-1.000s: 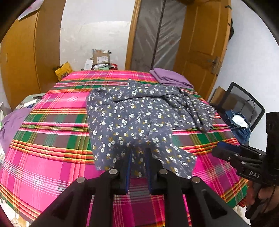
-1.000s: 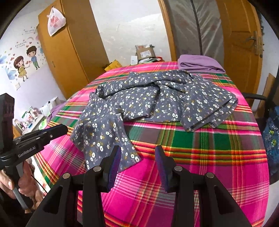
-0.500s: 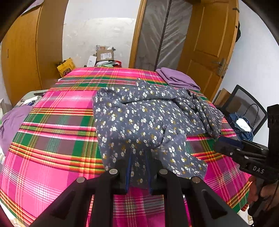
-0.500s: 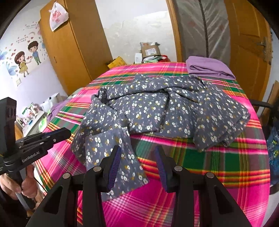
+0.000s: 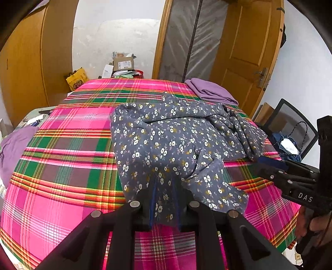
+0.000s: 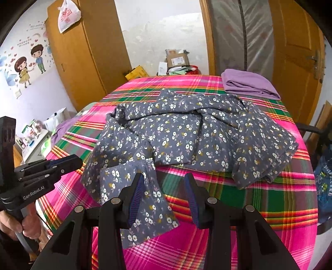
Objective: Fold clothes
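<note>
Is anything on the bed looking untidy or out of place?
Yes. The floral garment lies crumpled and twisted across the plaid bedspread, with bunched folds on its right side. The purple cloth at the far corner is neatly folded by contrast.

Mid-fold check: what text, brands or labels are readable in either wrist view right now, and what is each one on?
"DAS": white letters on the right gripper body, in the left wrist view.
"GenRobot.AI": white letters on the left gripper body, in the right wrist view.
Cardboard box label: too small to read.
White plastic bag red print: blurred.
Wall stickers: text too small.
</note>
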The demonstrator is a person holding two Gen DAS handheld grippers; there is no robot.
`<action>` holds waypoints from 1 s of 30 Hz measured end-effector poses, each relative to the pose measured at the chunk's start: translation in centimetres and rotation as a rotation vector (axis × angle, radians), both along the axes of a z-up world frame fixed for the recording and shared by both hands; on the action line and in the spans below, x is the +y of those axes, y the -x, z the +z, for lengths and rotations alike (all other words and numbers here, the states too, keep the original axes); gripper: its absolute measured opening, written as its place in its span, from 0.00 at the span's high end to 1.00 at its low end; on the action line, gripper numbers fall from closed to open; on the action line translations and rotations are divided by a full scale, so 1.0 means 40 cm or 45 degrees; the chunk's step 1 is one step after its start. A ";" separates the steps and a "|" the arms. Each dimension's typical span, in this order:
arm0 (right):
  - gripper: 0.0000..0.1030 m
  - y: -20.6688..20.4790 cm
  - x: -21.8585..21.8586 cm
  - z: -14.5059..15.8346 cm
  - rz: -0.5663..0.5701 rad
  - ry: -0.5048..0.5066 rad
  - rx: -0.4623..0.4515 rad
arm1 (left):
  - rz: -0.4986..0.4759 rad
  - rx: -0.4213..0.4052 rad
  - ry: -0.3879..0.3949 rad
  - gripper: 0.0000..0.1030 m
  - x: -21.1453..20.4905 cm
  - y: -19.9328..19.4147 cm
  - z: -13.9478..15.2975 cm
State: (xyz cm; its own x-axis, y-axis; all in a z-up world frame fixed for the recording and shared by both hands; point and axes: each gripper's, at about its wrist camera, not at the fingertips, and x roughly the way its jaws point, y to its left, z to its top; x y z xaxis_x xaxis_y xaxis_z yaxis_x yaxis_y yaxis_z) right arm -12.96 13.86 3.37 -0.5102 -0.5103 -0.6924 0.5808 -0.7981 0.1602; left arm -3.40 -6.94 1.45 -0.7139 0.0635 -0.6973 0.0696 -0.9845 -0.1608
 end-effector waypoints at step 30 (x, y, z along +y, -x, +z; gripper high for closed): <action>0.56 0.175 -0.413 -0.051 0.517 -0.068 -0.082 | 0.232 -0.087 -0.009 0.85 -0.215 0.006 -0.056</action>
